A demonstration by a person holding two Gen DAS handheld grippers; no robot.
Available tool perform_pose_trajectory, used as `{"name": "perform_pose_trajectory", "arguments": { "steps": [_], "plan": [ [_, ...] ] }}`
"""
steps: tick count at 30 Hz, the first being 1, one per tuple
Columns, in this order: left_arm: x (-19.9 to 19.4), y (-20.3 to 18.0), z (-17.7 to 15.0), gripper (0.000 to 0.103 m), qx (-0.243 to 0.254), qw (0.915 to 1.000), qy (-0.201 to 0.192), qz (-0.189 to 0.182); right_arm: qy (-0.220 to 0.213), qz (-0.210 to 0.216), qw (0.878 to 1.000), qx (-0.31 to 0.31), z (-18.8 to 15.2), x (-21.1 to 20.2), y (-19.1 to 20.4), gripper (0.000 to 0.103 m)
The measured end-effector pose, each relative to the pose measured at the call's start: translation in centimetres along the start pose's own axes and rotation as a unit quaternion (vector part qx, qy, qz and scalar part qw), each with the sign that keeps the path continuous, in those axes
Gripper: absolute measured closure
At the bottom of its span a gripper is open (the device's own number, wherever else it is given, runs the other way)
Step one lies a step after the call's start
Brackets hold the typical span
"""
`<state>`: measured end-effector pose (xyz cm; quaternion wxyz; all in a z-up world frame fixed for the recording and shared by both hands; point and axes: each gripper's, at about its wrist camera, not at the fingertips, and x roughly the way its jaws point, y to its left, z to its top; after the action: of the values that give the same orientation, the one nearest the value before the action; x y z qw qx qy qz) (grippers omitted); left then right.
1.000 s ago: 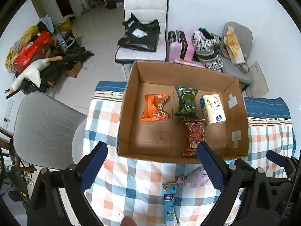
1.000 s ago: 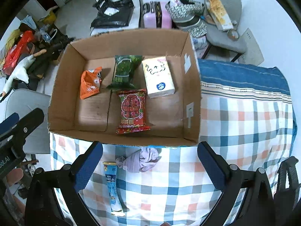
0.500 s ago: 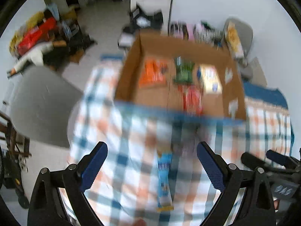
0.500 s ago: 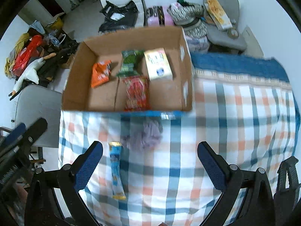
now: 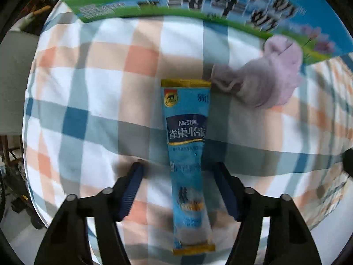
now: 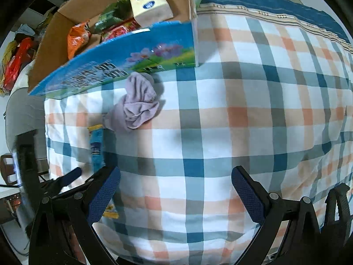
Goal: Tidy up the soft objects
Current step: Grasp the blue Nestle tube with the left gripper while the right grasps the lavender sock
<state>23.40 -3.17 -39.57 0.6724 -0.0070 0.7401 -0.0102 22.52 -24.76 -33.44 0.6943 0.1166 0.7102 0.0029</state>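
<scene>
The left hand-held gripper (image 5: 177, 174) points down over a counter (image 5: 92, 101) draped in soft checked cloth of white, orange, teal and blue, its ribbed blue pads standing either side of a long, flat, glossy blue sachet (image 5: 187, 154). The jaws have just been closing and are about half open; the sachet lies between them, with a gap of cloth visible on each side, so neither pad presses it. The sachet has gold crimped ends and a dark blue band of print, and lies lengthwise away from the camera. Just beside its far end sits a crumpled lilac cloth (image 5: 264, 79), soft and bunched into folds, resting against the printed blue-and-green outer wall of a cardboard box (image 5: 220, 2).

The right hand-held gripper (image 6: 175, 190) hangs wide open over bare checked cloth, holding nothing, with its textured blue pads well apart. From this side the lilac cloth (image 6: 136, 103) lies at the foot of the box (image 6: 123, 55), whose plain brown interior holds crinkled snack packets in orange, green and red and a pale rectangular tissue pack (image 6: 150, 5)
</scene>
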Motion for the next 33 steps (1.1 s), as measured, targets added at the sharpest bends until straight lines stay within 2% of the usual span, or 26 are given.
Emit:
{"name": "perform_pose_trajectory", "arguments": {
  "steps": [1, 3, 5, 11, 16, 17, 18, 22, 25, 27, 31, 33],
  "plan": [
    [0.1, -0.2, 0.1, 0.048, 0.007, 1.0000, -0.003, 0.006, -0.001, 0.001, 1.000, -0.001, 0.2, 0.4, 0.1, 0.001],
    [-0.4, -0.5, 0.2, 0.070, 0.016, 0.9997, -0.013, 0.014, -0.002, 0.004, 1.000, -0.002, 0.8, 0.9, 0.4, 0.001],
    [-1.3, -0.1, 0.6, 0.082, 0.016, 0.9997, -0.018, 0.008, -0.002, 0.013, 1.000, -0.001, 1.6, 1.4, 1.0, 0.001],
    [-3.4, 2.3, 2.4, 0.085, -0.014, 0.9987, -0.044, 0.020, 0.004, 0.052, 0.998, 0.033, 4.7, 3.9, 2.7, 0.001],
    [-3.4, 3.7, 3.3, 0.085, -0.032, 0.9986, -0.040, 0.016, 0.022, 0.075, 0.991, 0.105, 6.4, 6.8, 3.0, 0.004],
    [-3.3, 3.8, 3.5, 0.085, -0.033, 0.9986, -0.039, 0.016, 0.025, 0.081, 0.989, 0.117, 6.5, 7.3, 3.1, 0.008],
    [-3.2, 3.8, 3.6, 0.085, -0.033, 0.9986, -0.038, 0.015, 0.026, 0.083, 0.989, 0.122, 6.5, 7.7, 3.3, 0.021],
    [-3.0, 4.4, 4.1, 0.085, -0.031, 0.9990, -0.031, 0.009, 0.025, 0.101, 0.987, 0.119, 6.2, 8.0, 3.9, 0.059],
    [-3.3, 4.6, 3.6, 0.085, -0.023, 0.9994, -0.026, -0.001, 0.045, 0.094, 0.990, 0.096, 5.9, 6.9, 3.8, 0.073],
    [-3.6, 4.4, 3.7, 0.085, -0.016, 0.9996, -0.024, -0.006, 0.064, 0.088, 0.991, 0.072, 5.4, 6.0, 3.4, 0.086],
    [-3.8, 3.4, 3.4, 0.085, -0.010, 0.9996, -0.021, -0.017, 0.078, 0.065, 0.994, 0.049, 4.6, 4.9, 2.3, 0.090],
    [-3.5, 3.3, 3.4, 0.085, -0.012, 0.9996, -0.018, -0.018, 0.069, 0.089, 0.991, 0.065, 4.8, 4.7, 1.8, 0.089]
  ]
}}
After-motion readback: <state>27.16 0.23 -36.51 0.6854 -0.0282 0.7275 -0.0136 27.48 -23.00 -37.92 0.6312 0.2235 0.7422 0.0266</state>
